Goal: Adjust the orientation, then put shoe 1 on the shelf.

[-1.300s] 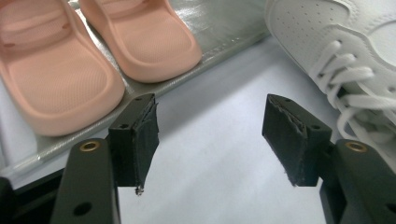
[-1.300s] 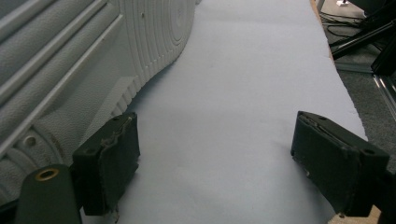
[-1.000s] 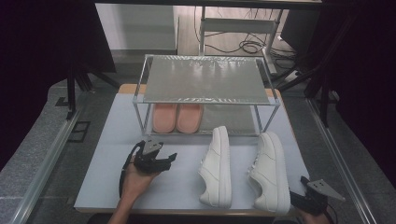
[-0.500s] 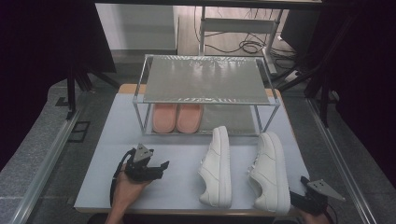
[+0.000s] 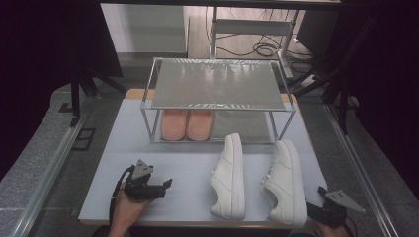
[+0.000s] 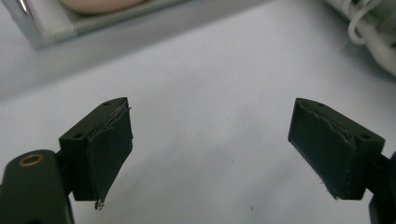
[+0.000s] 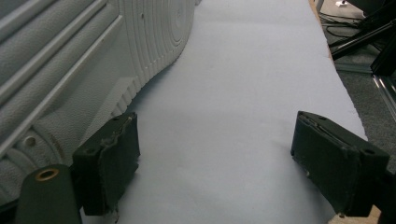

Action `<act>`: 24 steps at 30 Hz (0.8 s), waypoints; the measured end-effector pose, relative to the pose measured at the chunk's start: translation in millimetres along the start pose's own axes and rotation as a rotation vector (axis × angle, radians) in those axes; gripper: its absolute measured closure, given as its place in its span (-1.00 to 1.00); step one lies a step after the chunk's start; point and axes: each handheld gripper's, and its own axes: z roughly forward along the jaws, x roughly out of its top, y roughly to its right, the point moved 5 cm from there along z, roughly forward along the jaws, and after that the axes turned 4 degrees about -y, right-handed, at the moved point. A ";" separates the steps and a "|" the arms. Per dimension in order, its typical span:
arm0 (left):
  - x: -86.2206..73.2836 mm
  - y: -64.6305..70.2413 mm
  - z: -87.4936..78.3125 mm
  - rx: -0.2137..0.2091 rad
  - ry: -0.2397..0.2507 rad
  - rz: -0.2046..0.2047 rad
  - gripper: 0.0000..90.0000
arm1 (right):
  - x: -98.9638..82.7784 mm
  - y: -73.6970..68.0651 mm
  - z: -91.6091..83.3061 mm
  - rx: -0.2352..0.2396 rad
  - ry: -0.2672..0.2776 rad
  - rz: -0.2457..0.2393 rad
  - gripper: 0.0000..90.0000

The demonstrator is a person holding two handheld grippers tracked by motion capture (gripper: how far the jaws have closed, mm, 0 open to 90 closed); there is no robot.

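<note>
— Pale blue-grey, that table top (image 5: 188, 168), with dark floor and black stands all round it. What sits nearest the grippers?

— Two white sneakers. Left white sneaker (image 5: 230, 177) lies on its side at the near middle of the table, toe toward the far side. Right white sneaker (image 5: 286, 180) stands just to its right, apart from it, heel close to the near edge.

— And the right gripper (image 7: 215, 163)?

— At the near right corner (image 5: 316, 210), just beside that right sneaker's heel. In the right gripper view its jaws stand wide apart with bare table between them; the ribbed white sole rises right next to the left-hand jaw. I cannot tell whether they touch.

— The left gripper (image 5: 165, 185)?

— Near left, in the person's hand (image 5: 129, 210), pointing right toward the left sneaker and well apart from it. Its jaws have just been opening; in the left gripper view (image 6: 210, 154) they are spread, nothing between them, and white laces show at the far right corner.

— Beyond the shoes?

— A metal shoe rack (image 5: 217, 106) at the far middle, its upper shelf bare. A pair of pink slippers (image 5: 188, 124) sits on the lower level at its left side. Cables lie on the floor farther back.
</note>
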 end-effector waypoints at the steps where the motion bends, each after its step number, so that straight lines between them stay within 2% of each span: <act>1: -5.7 -1.6 2.4 -0.002 -0.017 -0.002 -0.69 | 0.0 -0.1 0.2 0.000 0.002 0.001 -0.66; 2: -5.7 -1.6 2.4 -0.002 -0.017 -0.002 -0.70 | 0.0 -0.1 0.2 0.000 0.002 0.001 -0.66; 3: -11.9 -2.6 5.9 0.012 -0.049 0.010 -0.70 | 0.1 0.0 0.1 -0.001 -0.001 -0.001 -0.65; 5: -16.5 -3.3 10.0 0.032 -0.080 0.016 -0.70 | 0.4 0.1 0.1 -0.009 -0.007 -0.010 -0.62; 9: -16.7 -2.1 12.9 0.042 -0.103 0.027 -0.69 | 1.2 -0.4 0.3 -0.014 -0.019 -0.020 -0.62; 17: -16.9 -1.6 13.3 0.046 -0.103 0.030 -0.70 | 5.3 -0.3 -0.1 -0.012 -0.072 -0.021 -0.61; 18: -17.0 -1.8 13.4 0.045 -0.102 0.028 -0.70 | 7.4 -0.2 -0.9 -0.015 -0.099 -0.012 -0.60; 23: -17.0 -1.7 13.5 0.046 -0.103 0.029 -0.70 | 10.4 0.1 -1.2 -0.019 -0.130 0.002 -0.58; 24: -17.0 -1.6 13.4 0.047 -0.103 0.030 -0.70 | 12.5 0.7 -2.1 -0.019 -0.150 0.015 -0.56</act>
